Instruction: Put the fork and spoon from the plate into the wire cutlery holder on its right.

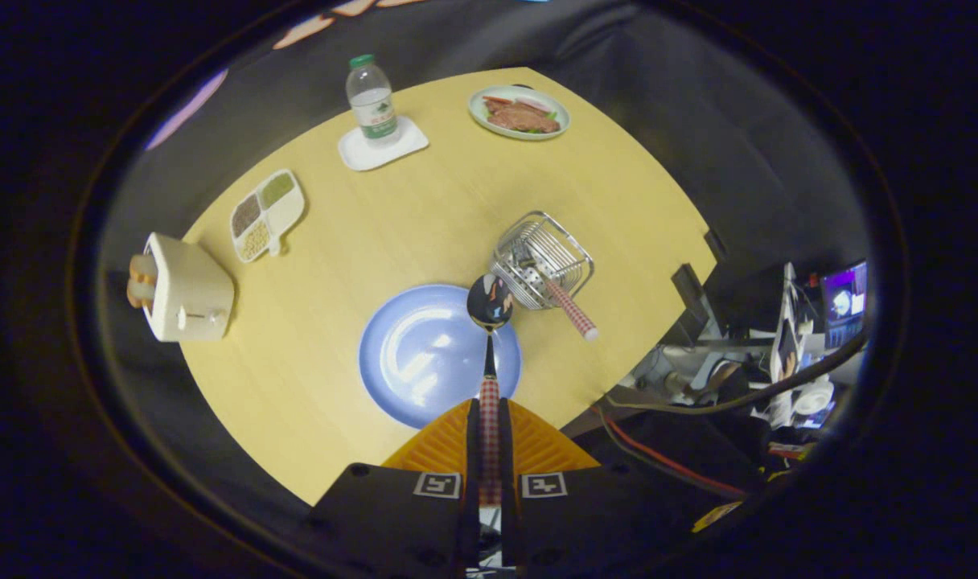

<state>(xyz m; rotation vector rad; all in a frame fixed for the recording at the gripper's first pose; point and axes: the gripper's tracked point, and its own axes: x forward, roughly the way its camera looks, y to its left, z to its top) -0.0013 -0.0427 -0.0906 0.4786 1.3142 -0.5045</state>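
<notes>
Since our fingers [489, 426] are clamped on the checkered-handled metal spoon [489, 301], we're carrying it above the round blue plate [425, 362] toward the wire cutlery holder [541, 261] just beyond, fork [573, 310] already inside.

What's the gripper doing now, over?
Hand-held gripper shut on spoon, held over the plate. Fork handle sticks out of holder. Nothing in the way.

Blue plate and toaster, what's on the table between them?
Nothing: in the gripper view, bare yellow tabletop separates the round blue plate from the cream toaster.
</notes>
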